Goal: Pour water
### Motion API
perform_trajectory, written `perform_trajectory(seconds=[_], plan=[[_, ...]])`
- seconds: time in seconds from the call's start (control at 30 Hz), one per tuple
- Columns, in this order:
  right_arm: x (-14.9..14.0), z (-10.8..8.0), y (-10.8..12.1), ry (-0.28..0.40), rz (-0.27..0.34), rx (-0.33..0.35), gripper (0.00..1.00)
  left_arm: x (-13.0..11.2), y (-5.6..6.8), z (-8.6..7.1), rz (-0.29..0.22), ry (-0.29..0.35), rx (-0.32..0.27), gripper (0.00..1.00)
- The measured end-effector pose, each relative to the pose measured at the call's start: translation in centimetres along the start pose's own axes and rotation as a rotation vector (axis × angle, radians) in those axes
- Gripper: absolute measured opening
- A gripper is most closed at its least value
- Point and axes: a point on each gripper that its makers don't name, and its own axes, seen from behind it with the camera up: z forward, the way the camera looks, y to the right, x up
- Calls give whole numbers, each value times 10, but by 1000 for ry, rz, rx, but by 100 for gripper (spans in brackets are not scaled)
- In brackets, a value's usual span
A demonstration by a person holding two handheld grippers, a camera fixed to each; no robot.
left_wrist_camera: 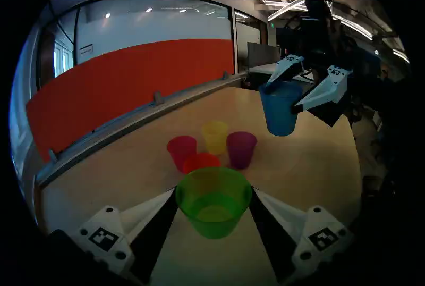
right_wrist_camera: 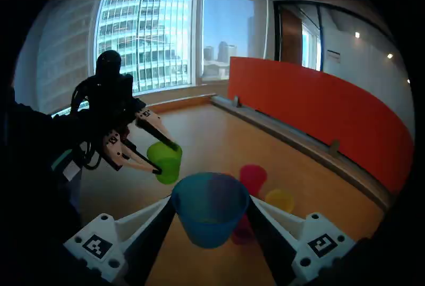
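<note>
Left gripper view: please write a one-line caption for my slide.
Left gripper holds a green cup, right gripper a blue cup, over a table with four small cups.

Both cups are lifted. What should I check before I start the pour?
1. Left gripper shut on green cup: ok.
2. Right gripper shut on blue cup: ok.
3. Both cups held roughly upright: ok.
4. Water in either cup: cannot tell.
5. Rims brought together for pouring: not ok, the cups hang apart.
</note>
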Motion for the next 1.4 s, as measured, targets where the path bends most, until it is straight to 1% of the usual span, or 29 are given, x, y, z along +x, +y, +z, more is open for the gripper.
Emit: perform_trajectory(seconds=[0.17,0.3,0.6,0.8,1.0,1.4], plan=[[-12,8,-2,-29,-12,5,93,-11,2,5,8,-32,-8,88],[-22,14,-3,-51,-12,13,93,-19,3,8,4,-58,-16,88],[-45,26,-2,-103,-29,19,93,-39,-2,19,-15,-128,-25,88],[-60,35,-3,-135,-24,30,93,-52,-3,26,-23,-164,-37,88],[-72,42,-3,-160,-24,41,93,-62,-6,33,-21,-183,-41,88],[-87,54,-7,-186,-21,54,93,-75,-11,40,-39,-196,-40,88]])
